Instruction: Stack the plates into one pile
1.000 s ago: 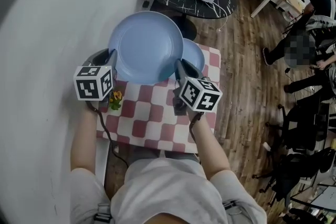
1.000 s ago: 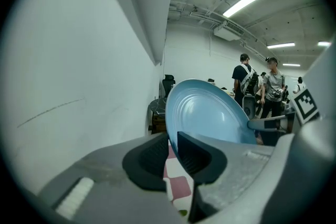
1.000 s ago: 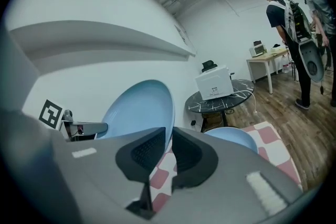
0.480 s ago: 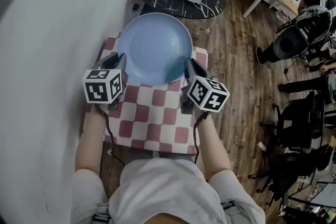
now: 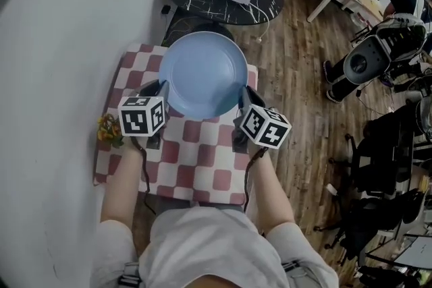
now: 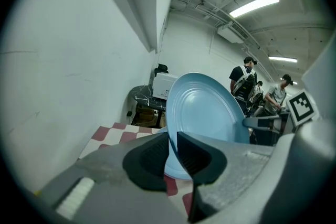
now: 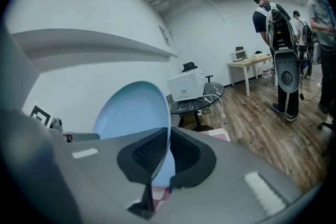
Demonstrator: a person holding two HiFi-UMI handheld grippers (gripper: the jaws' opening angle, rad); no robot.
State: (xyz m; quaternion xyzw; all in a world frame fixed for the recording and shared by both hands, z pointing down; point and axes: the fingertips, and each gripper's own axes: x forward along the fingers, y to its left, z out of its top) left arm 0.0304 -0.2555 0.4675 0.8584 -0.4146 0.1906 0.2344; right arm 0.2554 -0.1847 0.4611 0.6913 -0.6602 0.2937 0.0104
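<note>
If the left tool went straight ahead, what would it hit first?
The blue plate, its rim clamped in the left tool; past that, probably the checked cloth, though depth is unclear.

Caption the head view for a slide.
Left gripper and right gripper, its jaws just closing, hold a blue plate over the checked cloth.
</note>
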